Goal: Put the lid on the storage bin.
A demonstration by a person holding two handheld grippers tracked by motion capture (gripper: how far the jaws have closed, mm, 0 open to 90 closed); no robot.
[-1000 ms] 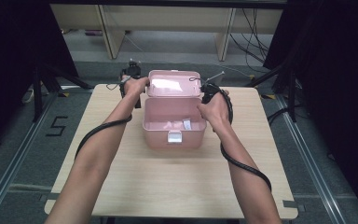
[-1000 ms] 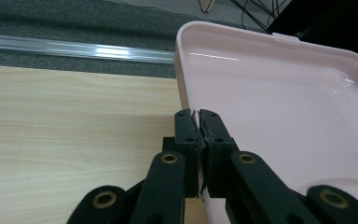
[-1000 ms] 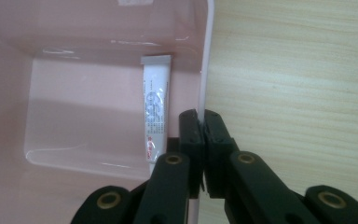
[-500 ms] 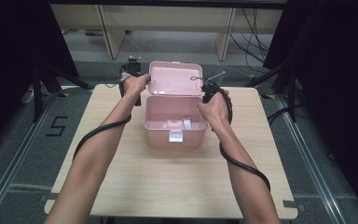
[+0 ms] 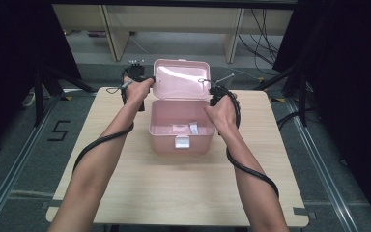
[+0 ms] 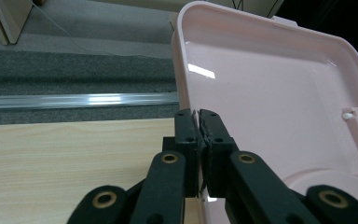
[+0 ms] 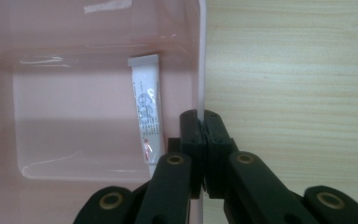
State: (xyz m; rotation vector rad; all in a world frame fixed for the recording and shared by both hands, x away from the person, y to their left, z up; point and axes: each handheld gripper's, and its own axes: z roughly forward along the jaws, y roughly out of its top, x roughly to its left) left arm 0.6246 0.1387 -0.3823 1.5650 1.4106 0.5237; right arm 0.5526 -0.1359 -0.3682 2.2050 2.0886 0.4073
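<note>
Pink plastic box (image 5: 181,130) sits at the centre of the pale wooden desk (image 5: 125,193), its lid (image 5: 181,79) swung up and standing open at the 12 o'clock side. We hold 2 grippers, 1 in each hand. Our left gripper (image 5: 147,83) is at the lid's 9 o'clock edge; in the left gripper view its jaws are pinched shut on that thin pink rim, with the lid's smooth inner face (image 6: 279,102) spreading away toward 3 o'clock. Our right gripper (image 5: 211,102) is at the box's 3 o'clock wall; in the right gripper view its jaws are clamped on the top edge of that wall (image 7: 200,56), with bare desk on the outer side. Inside the box, on its floor, lies a small white tube (image 7: 147,116) close against that same wall, and a second pale item (image 5: 178,128) rests beside it. A white latch (image 5: 182,142) shows on the box's 6 o'clock face.
</note>
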